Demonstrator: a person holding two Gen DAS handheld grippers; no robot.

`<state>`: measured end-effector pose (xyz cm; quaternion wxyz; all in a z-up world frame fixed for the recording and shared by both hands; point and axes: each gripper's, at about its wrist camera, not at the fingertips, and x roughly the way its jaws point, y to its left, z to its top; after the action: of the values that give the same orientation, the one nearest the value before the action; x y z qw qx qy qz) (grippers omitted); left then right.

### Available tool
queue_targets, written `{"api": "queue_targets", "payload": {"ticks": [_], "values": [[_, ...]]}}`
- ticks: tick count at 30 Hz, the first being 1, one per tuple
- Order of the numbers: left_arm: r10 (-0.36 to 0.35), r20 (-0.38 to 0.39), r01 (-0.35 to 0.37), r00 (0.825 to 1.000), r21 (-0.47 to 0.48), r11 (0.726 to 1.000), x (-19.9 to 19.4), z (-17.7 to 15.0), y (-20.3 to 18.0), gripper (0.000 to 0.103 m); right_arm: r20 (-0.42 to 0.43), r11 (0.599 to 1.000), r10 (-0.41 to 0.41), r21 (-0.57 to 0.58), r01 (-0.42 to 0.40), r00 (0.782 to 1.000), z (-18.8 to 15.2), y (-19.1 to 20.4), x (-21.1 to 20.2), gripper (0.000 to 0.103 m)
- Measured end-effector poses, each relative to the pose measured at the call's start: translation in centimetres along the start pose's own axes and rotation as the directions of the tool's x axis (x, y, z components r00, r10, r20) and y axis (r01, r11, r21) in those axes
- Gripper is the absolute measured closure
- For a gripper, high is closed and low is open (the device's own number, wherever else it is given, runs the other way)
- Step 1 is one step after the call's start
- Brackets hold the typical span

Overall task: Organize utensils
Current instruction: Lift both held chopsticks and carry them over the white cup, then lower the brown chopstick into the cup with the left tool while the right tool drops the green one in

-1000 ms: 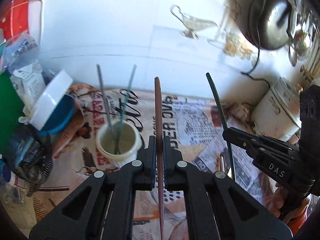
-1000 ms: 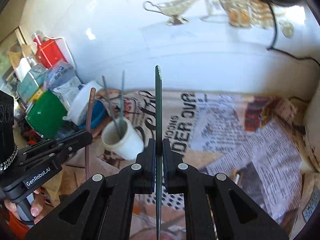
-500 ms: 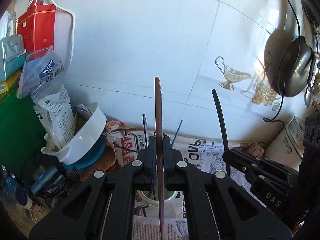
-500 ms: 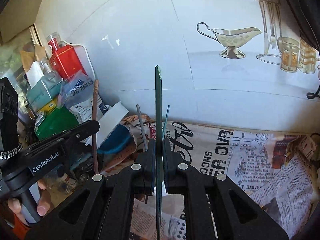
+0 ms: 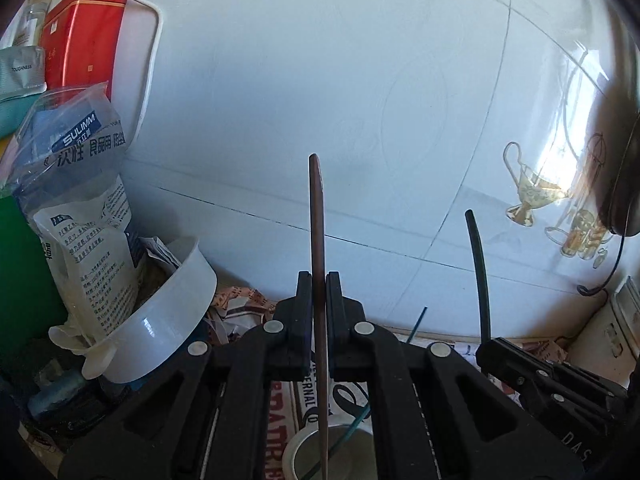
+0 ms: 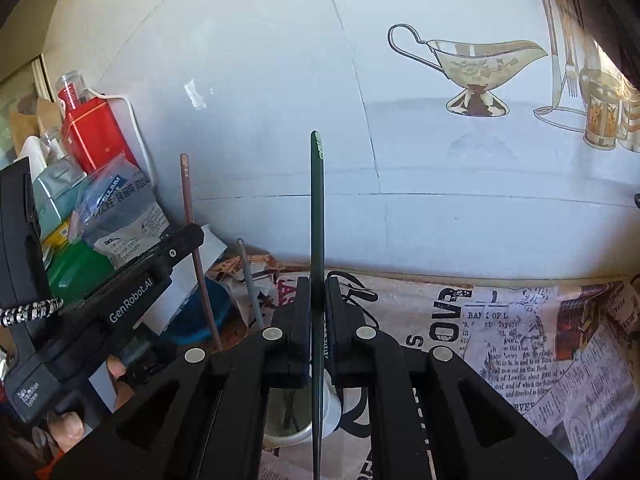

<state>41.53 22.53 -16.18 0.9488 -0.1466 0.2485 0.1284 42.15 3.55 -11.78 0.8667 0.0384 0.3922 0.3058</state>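
Note:
My left gripper point(image 5: 319, 294) is shut on a brown chopstick point(image 5: 316, 220) that stands upright between its pads. Below its fingers, at the bottom edge, sits a white cup point(image 5: 298, 454) with a teal chopstick point(image 5: 354, 430) leaning in it. My right gripper point(image 6: 318, 292) is shut on a dark green chopstick point(image 6: 317, 208), also upright. The same cup point(image 6: 288, 424) lies just under its fingers, and a grey chopstick point(image 6: 250, 280) rises from it. In the right wrist view the left gripper point(image 6: 188, 242) shows at the left, close to the cup. The right gripper point(image 5: 488, 350) shows at the right of the left wrist view.
A white tiled wall point(image 5: 360, 100) stands close ahead. Newspaper point(image 6: 520, 340) covers the counter. At the left are a tilted white bowl point(image 5: 160, 328), plastic bags point(image 5: 84, 184), a red tin point(image 5: 80, 36) and a green box point(image 6: 76, 272). A dark pan point(image 5: 624, 184) hangs at the right.
Both grippers have moved forward toward the wall with their chopsticks. The cup has slid from ahead of the fingers to beneath them. The left view has swung up and left.

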Motion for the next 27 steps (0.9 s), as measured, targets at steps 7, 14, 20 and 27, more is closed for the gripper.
{"api": "queue_targets", "payload": {"ticks": [7, 14, 20, 27], "values": [[-0.013, 0.002, 0.012, 1.000, 0.020, 1.000, 0.6, -2.0, 0.6, 0.099, 0.033, 0.999, -0.006, 0.038, 0.005, 0.999, 0.4, 0.2, 2.3, 0.097], [-0.048, -0.058, 0.050, 0.997, 0.026, 0.998, 0.8, -3.0, 1.6, 0.099, 0.102, 0.999, -0.046, 0.033, 0.043, 0.994, -0.1, 1.7, 3.9, 0.097], [-0.079, -0.104, 0.083, 0.991, 0.033, 0.996, 0.5, -3.4, 1.9, 0.099, 0.082, 0.999, -0.048, 0.028, 0.046, 0.996, -2.0, 2.4, 5.3, 0.097], [-0.098, -0.165, 0.110, 0.981, 0.066, 0.992, 0.2, -4.5, 1.2, 0.099, 0.034, 0.998, -0.071, 0.003, 0.070, 0.997, -3.8, 1.8, 4.8, 0.097]]}}
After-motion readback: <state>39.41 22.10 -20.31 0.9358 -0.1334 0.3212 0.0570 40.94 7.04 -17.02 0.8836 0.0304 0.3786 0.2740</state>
